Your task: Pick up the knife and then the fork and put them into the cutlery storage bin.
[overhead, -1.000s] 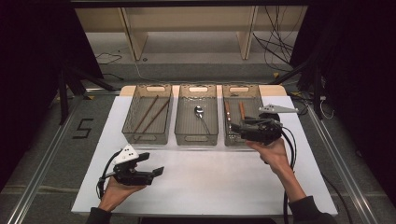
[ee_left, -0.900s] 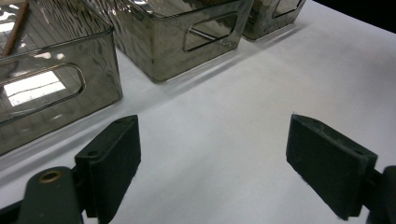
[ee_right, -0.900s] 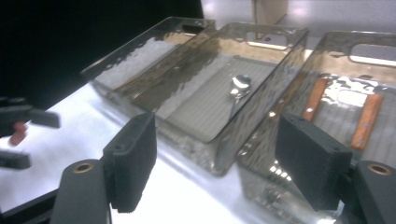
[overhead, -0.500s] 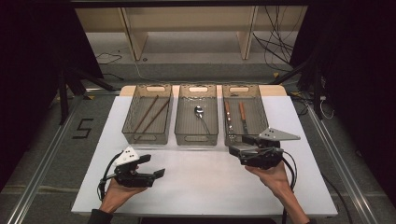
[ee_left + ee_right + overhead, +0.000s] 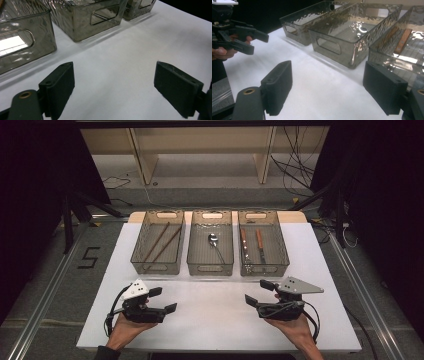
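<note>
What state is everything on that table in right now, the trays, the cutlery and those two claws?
Left tray: holds two chopsticks, lying crossed.
Middle tray: holds one spoon, lying flat.
Right tray: holds two wooden-handled utensils, side by side.
Left claw: open, nothing between its jaws, over bare table.
Right claw: jaws have just been opening, now wide, nothing between them.

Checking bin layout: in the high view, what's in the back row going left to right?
Left bin with two chopsticks → middle bin with a spoon → right bin with two brown-handled utensils.
</note>
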Tool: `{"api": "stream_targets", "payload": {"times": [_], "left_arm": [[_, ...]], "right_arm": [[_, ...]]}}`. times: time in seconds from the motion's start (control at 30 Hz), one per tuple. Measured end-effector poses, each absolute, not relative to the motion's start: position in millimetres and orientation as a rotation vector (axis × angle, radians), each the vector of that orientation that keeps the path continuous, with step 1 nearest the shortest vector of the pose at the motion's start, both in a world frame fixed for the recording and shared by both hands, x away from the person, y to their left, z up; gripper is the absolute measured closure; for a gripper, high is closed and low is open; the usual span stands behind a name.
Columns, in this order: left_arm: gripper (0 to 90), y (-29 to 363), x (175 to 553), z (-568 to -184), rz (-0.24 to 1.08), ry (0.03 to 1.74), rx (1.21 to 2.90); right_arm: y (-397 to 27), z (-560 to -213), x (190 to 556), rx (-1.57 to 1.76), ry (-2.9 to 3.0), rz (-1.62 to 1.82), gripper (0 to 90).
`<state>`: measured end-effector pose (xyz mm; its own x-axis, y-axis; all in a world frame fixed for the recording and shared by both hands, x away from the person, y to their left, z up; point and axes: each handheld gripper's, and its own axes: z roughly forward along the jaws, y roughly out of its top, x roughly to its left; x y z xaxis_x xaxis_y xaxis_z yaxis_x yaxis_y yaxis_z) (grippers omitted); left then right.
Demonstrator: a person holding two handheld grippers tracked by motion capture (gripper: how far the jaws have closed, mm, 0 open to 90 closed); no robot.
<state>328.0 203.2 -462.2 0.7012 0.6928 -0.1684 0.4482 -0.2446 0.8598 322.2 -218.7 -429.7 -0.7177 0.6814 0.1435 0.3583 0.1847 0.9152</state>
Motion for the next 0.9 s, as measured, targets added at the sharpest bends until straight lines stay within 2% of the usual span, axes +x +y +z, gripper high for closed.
{"api": "stream_targets", "payload": {"times": [0.37, 0.9], "left_arm": [[16.4, 204, 323, -464, 0.298, 0.876, 1.871], [16.1, 207, 316, -469, 0.293, 0.884, 1.842]], "right_arm": [[-237, -444, 306, 1.012, 2.12, 1.565, 24.1], [-237, -456, 300, 1.042, 2.132, 1.55, 23.5]]}}
